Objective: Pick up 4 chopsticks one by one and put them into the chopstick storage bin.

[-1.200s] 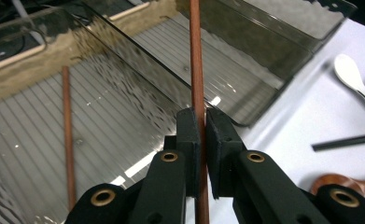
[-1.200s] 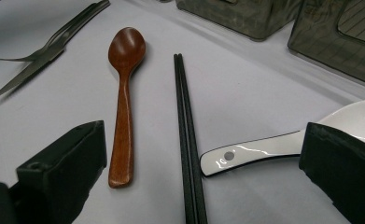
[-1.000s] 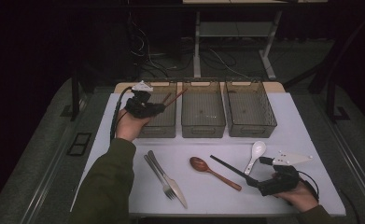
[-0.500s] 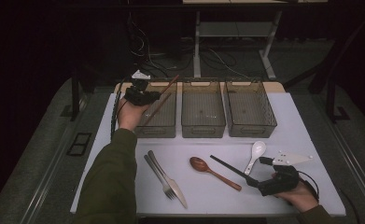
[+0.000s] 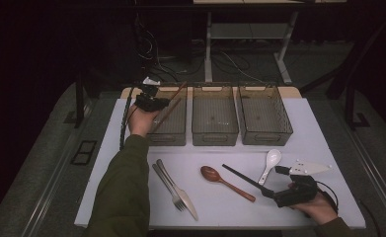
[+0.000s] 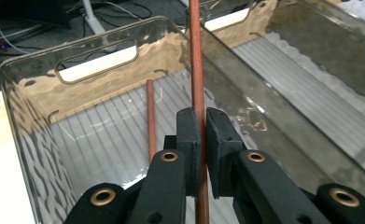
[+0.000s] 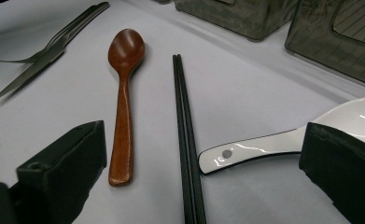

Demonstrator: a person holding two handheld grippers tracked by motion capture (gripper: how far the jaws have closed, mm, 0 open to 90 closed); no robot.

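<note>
Hiding chopstick [image 6: 198,56] middle: clamped jaws

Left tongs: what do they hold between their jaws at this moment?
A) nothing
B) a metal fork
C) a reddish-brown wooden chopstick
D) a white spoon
C: in the left gripper view the left tongs are closed on a reddish-brown chopstick above the leftmost bin, where a second chopstick already lies.

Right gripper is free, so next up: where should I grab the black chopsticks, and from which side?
Judging by their pose, take the black chopsticks mid-length from above, jaws straddling both sticks. They lie flat, pressed together, with the wooden spoon and white spoon flanking; the right gripper is open astride their near end.
</note>
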